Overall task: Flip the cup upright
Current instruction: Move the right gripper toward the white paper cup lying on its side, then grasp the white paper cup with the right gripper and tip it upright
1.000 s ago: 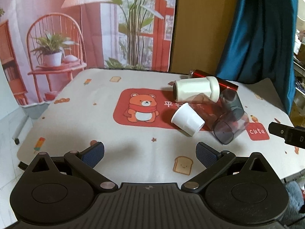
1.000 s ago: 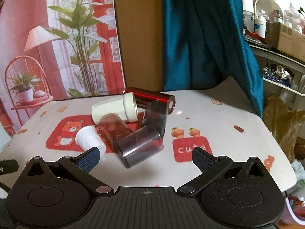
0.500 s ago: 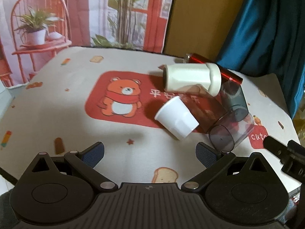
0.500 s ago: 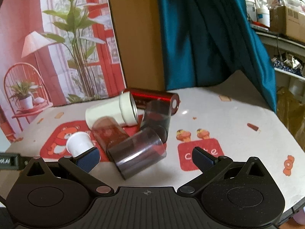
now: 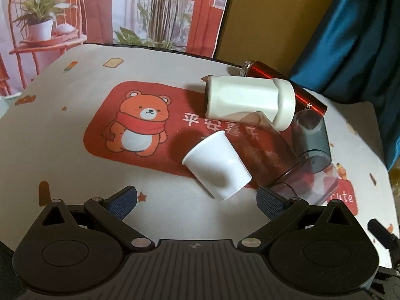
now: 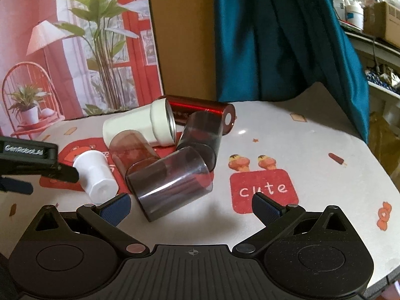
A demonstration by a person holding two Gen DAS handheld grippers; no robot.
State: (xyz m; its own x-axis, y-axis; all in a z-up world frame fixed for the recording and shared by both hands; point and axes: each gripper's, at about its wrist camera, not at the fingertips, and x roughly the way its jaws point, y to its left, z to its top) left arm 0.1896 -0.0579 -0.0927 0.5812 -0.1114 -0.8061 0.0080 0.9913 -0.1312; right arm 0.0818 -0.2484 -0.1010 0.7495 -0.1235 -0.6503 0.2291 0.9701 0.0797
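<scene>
White cup (image 5: 216, 166) lay on its side at the near edge of the pile, mouth pointing left and far over the red bear mat (image 5: 140, 122), base toward the left gripper (image 5: 196, 198). That gripper hung just short of it, blue pads spread wide, gripping nothing. And the right gripper (image 6: 191, 206) was just as wide and just as empty, lined up on the clear smoky tumbler (image 6: 170, 180) beside the cup.

Tight quarters, though! The cup touched a brown tumbler (image 5: 265, 150), with the cream jar (image 5: 250, 100), a dark grey cup (image 5: 312, 137) and the red flask (image 5: 285, 86) stacked behind. My read: every piece was round and lying down, so a pad brushing the neighbours could set the heap rolling. A grab near the sloped base might squirt the cup out; a pinch that caught the brown tumbler would drag both.
</scene>
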